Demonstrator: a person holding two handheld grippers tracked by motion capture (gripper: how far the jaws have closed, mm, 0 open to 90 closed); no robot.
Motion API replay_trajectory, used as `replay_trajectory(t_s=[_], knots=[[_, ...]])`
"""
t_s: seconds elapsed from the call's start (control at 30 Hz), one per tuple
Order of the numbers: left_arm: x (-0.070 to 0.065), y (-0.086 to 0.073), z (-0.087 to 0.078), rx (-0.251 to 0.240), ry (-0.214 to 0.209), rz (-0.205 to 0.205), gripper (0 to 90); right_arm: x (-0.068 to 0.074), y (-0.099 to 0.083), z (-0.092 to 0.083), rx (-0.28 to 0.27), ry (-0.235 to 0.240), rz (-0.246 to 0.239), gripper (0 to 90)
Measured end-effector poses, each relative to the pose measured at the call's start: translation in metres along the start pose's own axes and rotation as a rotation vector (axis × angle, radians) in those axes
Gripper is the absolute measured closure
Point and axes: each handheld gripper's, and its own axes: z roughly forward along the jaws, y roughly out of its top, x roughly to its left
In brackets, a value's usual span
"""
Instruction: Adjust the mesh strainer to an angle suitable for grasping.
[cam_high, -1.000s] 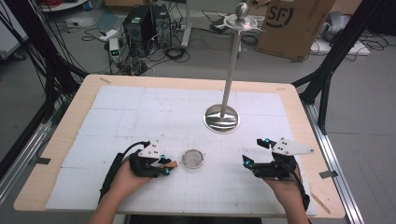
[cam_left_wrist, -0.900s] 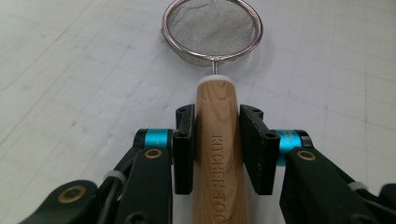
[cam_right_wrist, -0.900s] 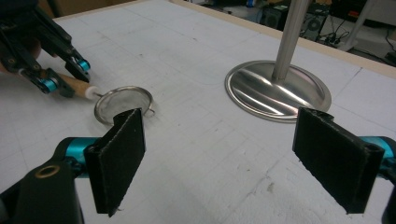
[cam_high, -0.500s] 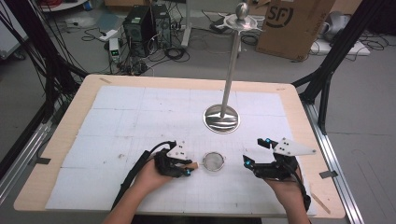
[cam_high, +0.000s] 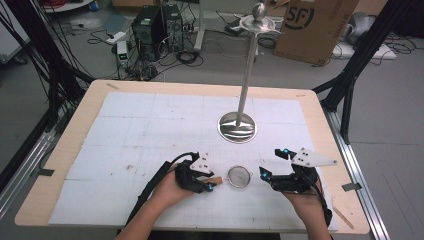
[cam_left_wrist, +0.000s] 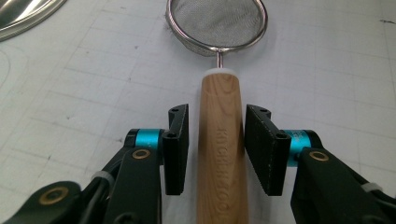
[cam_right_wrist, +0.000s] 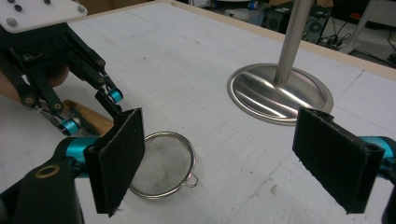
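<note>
The strainer (cam_high: 239, 176) is lying on the white mat (cam_high: 150, 130) near the front edge of the table (cam_high: 65, 145), between the 2 grippers and in front of the steel stand (cam_high: 239, 126). It is showing a round bowl of fine grey mesh inside a shiny wire rim, a thin metal neck, a white collar, and a pale wooden handle (cam_left_wrist: 222, 149) with letters pressed into the grain. In the right gripper view a small wire loop is sticking out from the rim on the side away from the handle.

The left gripper (cam_high: 206, 179) is sitting astride the handle, and its jaws have just been opening: in the left gripper view both black pads are standing a sliver clear of the wood, so the opening is narrow and nothing is being squeezed. The right gripper (cam_high: 272, 164) is hanging just beside the mesh bowl with its jaws spread wide and nothing between them.

Counting what is lying here: 1 strainer, 1 stand with 1 round mirror-bright base and 1 upright pole, 2 grippers, 2 hands, 1 mat marked with a faint grid. Beyond the table, 1 cardboard box (cam_high: 312, 27) is standing on the floor.
</note>
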Motion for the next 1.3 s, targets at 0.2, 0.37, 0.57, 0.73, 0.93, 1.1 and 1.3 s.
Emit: replay_trajectory(t_s=[0.2,0.37,0.57,0.73,0.93,1.1,1.3], knots=[[0.000,-0.012,-0.015,0.020,0.008,-0.019,58.9,-0.001,-0.001,0.000,0.003,-0.003,-0.002,16.1],[0.000,-0.021,-0.020,0.017,0.006,-0.032,60.2,0.000,-0.001,0.000,0.006,-0.004,0.002,16.1],[-0.001,-0.021,-0.016,0.005,0.007,-0.002,68.0,0.000,-0.001,0.001,0.006,-0.002,-0.002,16.1],[-0.003,-0.016,-0.013,-0.001,0.013,0.012,68.9,-0.001,-0.001,0.001,0.005,-0.004,-0.002,16.1],[-0.011,-0.004,0.000,-0.004,-0.008,0.047,69.0,-0.001,-0.001,0.001,0.002,-0.001,-0.004,16.1],[-0.018,0.009,0.013,-0.006,-0.020,0.076,69.1,0.000,0.000,0.000,0.001,0.001,0.002,16.1],[-0.024,0.018,0.020,0.016,-0.035,0.107,66.2,0.000,0.000,0.000,-0.002,0.000,0.002,16.1]])
